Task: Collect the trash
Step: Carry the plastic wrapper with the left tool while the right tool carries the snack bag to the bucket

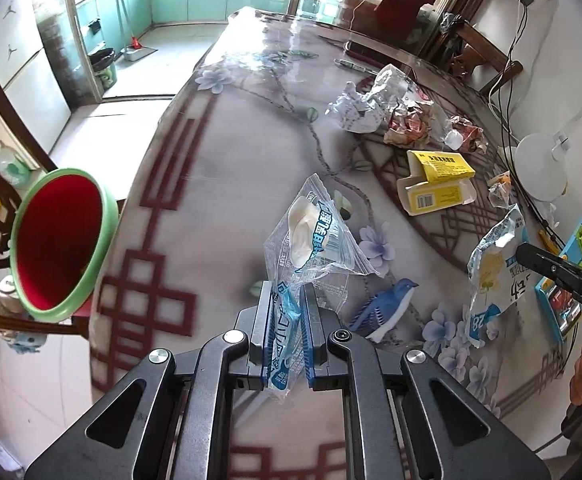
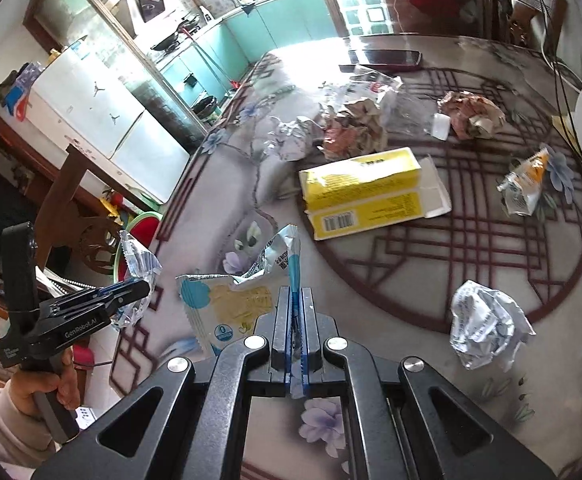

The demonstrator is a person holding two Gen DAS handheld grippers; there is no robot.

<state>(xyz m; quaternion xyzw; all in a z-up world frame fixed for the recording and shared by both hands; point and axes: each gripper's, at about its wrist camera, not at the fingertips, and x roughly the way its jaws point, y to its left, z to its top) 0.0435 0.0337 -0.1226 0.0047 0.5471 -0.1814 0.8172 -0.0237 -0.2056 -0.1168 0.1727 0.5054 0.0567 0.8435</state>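
Thin crinkled plastic is clamped in both grippers. The left gripper [image 1: 287, 312] is closed on a clear wrapper [image 1: 311, 236] with blue print, which stands up ahead of the jaws and hangs a little behind them. The right gripper [image 2: 295, 312] is closed on the edge of a yellow-and-white packet [image 2: 231, 304], which sags to the left of its jaws.

Both pieces are judged very light, limp and slippery; a pinch on a flat sealed edge, as held now, should serve better than one on the puffed middle. The carton [image 2: 367, 192] ahead of the right jaws looks stiffer and crushable, best taken across its narrow side. The crumpled paper [image 2: 487, 324] to their right should compress easily.

The left view alone shows the bin [image 1: 59, 240] fully, open-mouthed, well to the left of the left jaws and beyond the table [image 1: 211, 200] edge. The right view alone shows the crumpled paper and the hand [image 2: 47, 392] carrying the left gripper.
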